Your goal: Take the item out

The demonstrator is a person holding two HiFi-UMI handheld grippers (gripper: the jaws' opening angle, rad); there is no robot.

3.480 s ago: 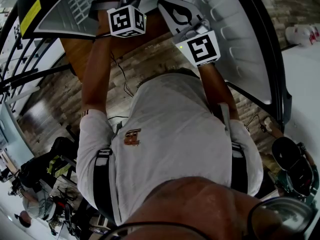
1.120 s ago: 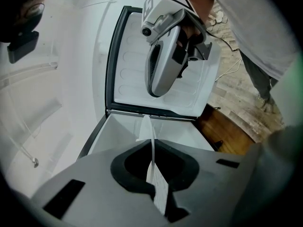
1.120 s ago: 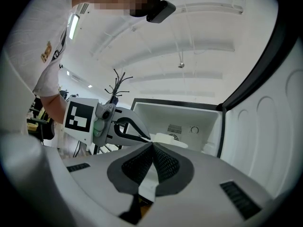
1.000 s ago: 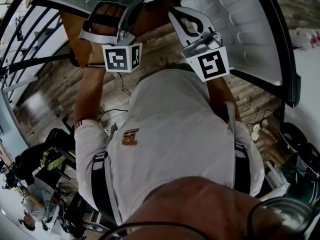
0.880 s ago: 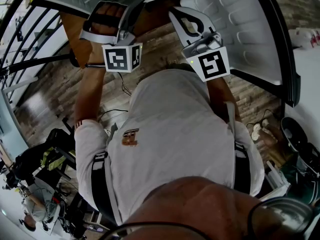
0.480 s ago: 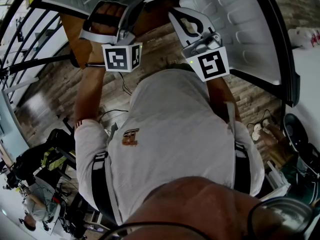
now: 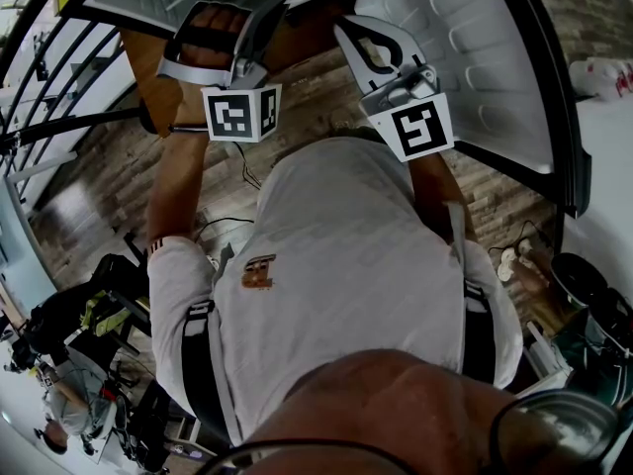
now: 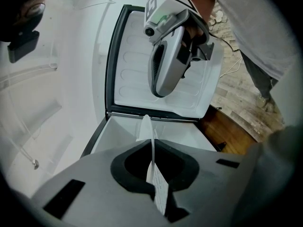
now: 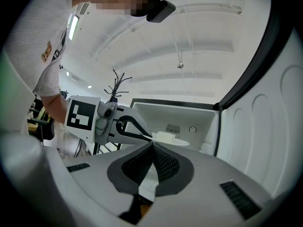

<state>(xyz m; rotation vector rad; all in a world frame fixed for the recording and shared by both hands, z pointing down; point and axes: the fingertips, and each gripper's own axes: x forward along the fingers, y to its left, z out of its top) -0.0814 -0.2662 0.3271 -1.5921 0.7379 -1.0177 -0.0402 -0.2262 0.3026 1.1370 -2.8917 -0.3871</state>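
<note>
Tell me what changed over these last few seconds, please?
The left hand-held gripper and right hand-held gripper drew back toward the person, and the white item they pinch came into the head view. For the last second nothing moved; both stayed shut on it, fridge door open.

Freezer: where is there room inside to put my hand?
The freezer looks bare behind the white item, up to the vent at the back. The front is crowded: the left gripper and right gripper both pinch the item.

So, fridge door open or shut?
Open. The door's ribbed inner liner faces out, and the white compartment behind it is exposed.
</note>
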